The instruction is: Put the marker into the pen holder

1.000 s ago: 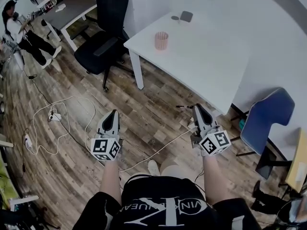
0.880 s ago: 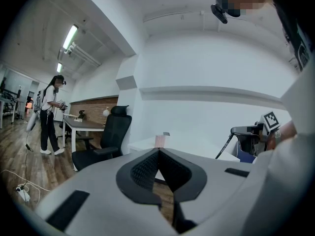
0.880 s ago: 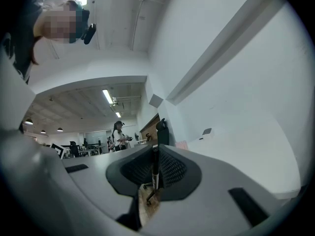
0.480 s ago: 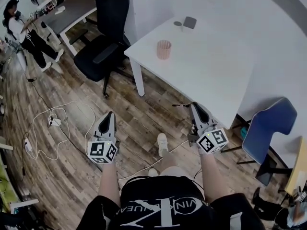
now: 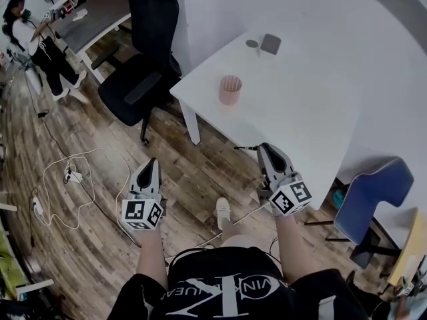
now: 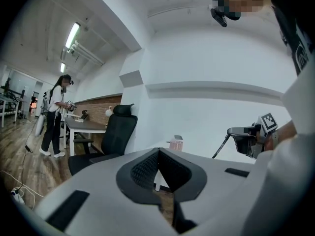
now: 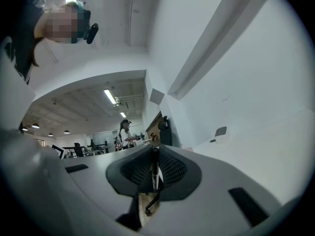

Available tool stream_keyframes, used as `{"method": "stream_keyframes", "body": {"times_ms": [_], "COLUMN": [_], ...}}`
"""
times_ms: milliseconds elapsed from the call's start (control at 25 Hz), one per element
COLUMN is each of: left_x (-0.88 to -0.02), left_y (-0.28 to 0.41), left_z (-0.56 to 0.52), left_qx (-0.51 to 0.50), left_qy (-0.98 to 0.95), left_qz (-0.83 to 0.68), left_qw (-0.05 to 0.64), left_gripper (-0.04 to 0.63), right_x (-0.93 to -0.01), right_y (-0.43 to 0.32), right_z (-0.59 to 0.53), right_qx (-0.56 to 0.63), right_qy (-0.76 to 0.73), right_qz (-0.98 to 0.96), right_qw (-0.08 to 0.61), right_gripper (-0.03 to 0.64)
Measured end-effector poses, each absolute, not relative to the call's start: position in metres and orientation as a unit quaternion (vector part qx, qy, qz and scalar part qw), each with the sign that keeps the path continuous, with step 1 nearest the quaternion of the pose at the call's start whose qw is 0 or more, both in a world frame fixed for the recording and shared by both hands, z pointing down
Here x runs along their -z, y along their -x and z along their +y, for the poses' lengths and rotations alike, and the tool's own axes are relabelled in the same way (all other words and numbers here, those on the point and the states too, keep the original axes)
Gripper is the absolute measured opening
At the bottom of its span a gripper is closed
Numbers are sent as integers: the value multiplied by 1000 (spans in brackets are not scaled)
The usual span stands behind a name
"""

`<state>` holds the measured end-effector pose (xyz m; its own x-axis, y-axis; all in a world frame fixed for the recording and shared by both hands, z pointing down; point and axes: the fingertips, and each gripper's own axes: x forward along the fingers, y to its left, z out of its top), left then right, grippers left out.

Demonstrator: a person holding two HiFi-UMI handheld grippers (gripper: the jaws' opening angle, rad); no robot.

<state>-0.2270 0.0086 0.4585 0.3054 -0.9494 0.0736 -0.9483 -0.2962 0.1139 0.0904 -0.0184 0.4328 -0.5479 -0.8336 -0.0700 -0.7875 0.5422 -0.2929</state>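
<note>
Right gripper (image 5: 264, 149) is clamped on the marker (image 5: 244, 148), which sticks out sideways from its tips at the near edge of the white table (image 5: 307, 112). Left gripper (image 5: 151, 165) has its jaws together, empty, over the wood floor (image 5: 87, 212). White cables (image 5: 67, 172) trail across the floor at left. On the table the pink holder (image 5: 230, 90) stands well beyond the marker, with two dark items (image 5: 270, 43) past it near the wall. A black chair (image 5: 140, 79) sits left of the table, a blue chair (image 5: 370, 192) right. Far off, a person (image 5: 40, 45) stands by a desk (image 5: 93, 22). Against a second ago, the table lies nearer and the right gripper has reached its edge.
</note>
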Motion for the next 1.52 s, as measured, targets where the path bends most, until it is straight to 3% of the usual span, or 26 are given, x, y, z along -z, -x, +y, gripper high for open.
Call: {"method": "stream_keyframes", "body": {"times_ms": [800, 1520], "left_x": [-460, -470], "left_y": [200, 172], "left_z": [-106, -156], "left_qx": [-6, -6], "left_qy": [-792, -800], "left_qz": [-606, -595], "left_qw": [79, 82], "left_gripper": [14, 14], "right_x": [-420, -408], "right_y": [-89, -95], "right_z": [-154, -205], "right_qx": [119, 121], "right_qy": [417, 395], "right_qz": [896, 902], "right_qw": [100, 122], "right_gripper": [52, 52]}}
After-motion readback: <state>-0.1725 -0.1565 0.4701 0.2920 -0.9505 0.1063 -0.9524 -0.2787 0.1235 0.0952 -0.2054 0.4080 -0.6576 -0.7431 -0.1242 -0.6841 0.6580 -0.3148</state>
